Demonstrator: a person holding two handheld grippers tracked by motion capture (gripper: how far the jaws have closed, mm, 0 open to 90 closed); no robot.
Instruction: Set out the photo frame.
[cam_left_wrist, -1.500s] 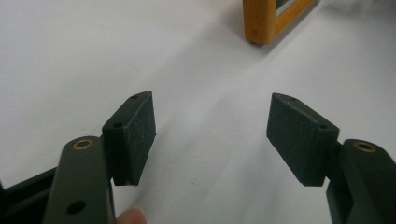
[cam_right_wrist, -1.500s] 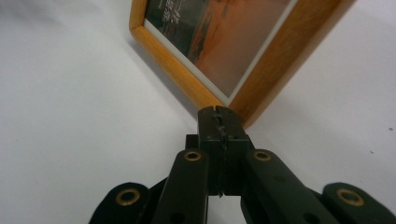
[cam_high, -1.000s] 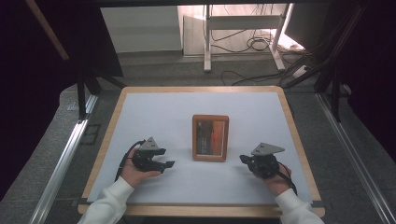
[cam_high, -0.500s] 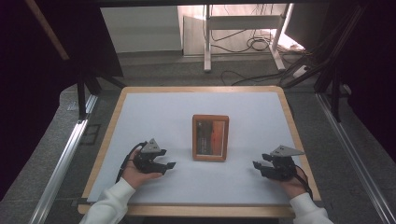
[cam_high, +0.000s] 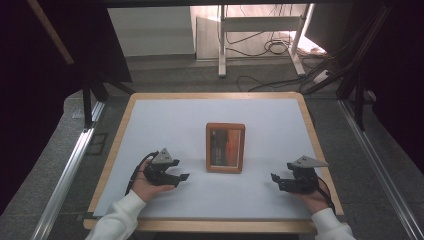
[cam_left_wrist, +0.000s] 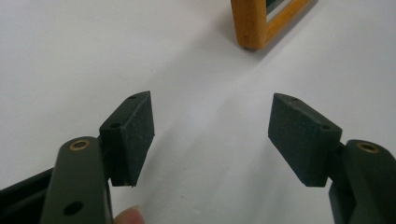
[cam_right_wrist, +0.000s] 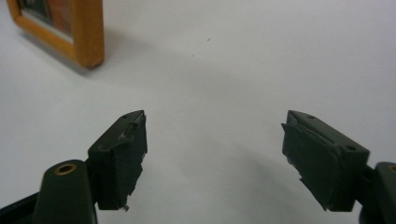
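Frame (cam_high: 225, 148): wood-edged, lying flat at mid-table on the white mat (cam_high: 170, 120), picture side up; near corner seen in the left gripper view (cam_left_wrist: 250, 23) and the right gripper view (cam_right_wrist: 79, 32).

Left gripper (cam_high: 182, 177): resting on mat, left of frame and apart from it; jaws wide open, nothing between the pads (cam_left_wrist: 135, 135).

Right gripper (cam_high: 274, 180): resting near the mat's right edge, well apart from frame; jaws wide open, empty, pads (cam_right_wrist: 122, 154) worn at the edges.

Step in hand, as judged: approach to frame. Advised: close in low from both short sides, jaws kept wide until straddling the wooden rim, grip on the wood rather than the glass, lift level to avoid sliding or tipping.
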